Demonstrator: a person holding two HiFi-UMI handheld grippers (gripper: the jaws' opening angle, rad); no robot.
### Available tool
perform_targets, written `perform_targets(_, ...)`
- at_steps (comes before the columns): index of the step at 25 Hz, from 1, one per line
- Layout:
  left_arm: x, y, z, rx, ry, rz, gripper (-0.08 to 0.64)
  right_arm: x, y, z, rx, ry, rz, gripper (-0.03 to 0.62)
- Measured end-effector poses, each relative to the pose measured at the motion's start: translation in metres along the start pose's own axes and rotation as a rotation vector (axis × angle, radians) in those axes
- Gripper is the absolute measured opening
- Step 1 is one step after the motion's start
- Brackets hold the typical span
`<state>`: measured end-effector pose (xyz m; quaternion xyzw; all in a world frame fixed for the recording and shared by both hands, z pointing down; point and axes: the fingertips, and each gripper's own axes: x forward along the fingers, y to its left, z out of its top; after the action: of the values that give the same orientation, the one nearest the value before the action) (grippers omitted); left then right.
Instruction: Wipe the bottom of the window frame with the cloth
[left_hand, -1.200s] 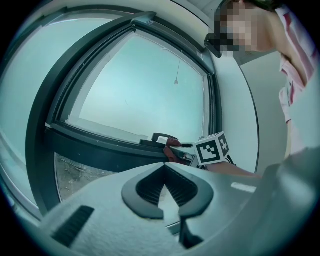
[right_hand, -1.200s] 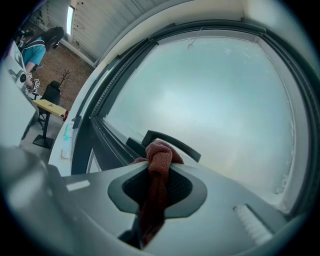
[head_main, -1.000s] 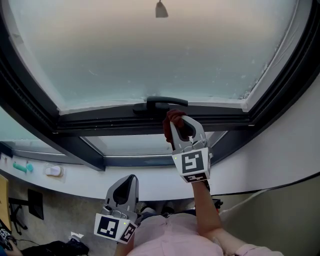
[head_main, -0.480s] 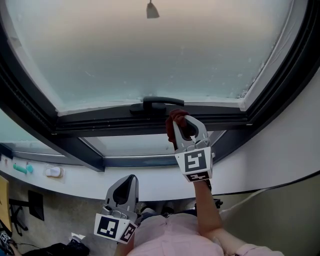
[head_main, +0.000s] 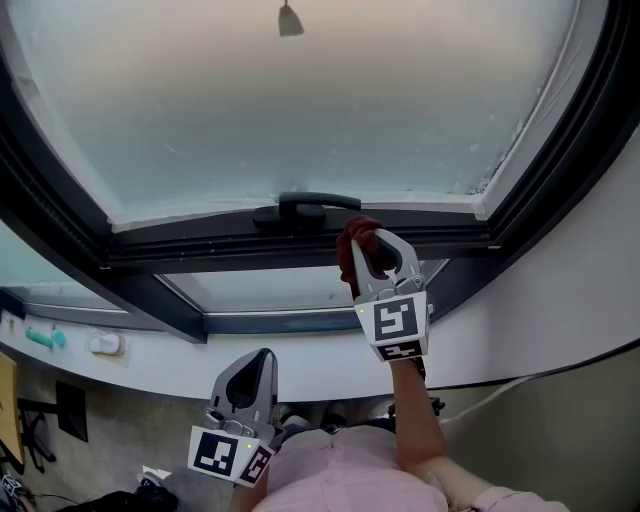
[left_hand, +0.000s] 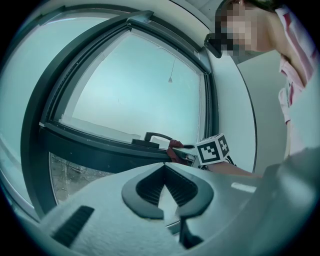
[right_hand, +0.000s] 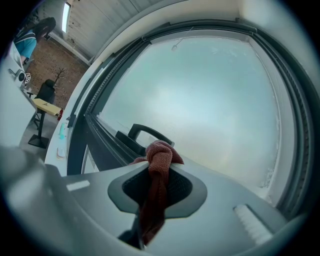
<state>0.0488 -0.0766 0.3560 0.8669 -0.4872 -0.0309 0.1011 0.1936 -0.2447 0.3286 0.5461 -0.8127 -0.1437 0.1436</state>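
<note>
Our right tongs (head_main: 370, 246) pinch the cloth (head_main: 357, 230), which seems to touch the bottom frame (head_main: 220, 252) just right of the handle (head_main: 305, 208). The left tongs (head_main: 262, 355) hang closed and empty. We judge the wiping is underway, though we can't tell which stretches are done.

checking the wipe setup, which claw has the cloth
The right claw, shut on the red cloth; the left claw hangs low, shut and empty.

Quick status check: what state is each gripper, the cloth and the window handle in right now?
Right gripper: shut on the cloth.
Left gripper: shut, empty, held low.
Window handle: lying flat along the window frame.
Cloth: bunched, at the bottom frame, right of the handle.
</note>
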Motion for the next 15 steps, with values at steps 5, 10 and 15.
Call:
perform_targets(5,0.002,-0.004,-0.001,0.002,0.002,0.000,0.000,-0.003,-0.006,-0.003,0.003,0.001,-0.007,0.063)
perform_targets(10,0.003,-0.008,-0.002,0.006,0.000,0.002,0.001,-0.006,-0.012,-0.006,0.010,-0.001,-0.016,0.063)
perform_targets(15,0.004,-0.011,-0.003,0.005,0.000,0.004,0.001,-0.009,-0.020,-0.009,0.015,-0.001,-0.025,0.063)
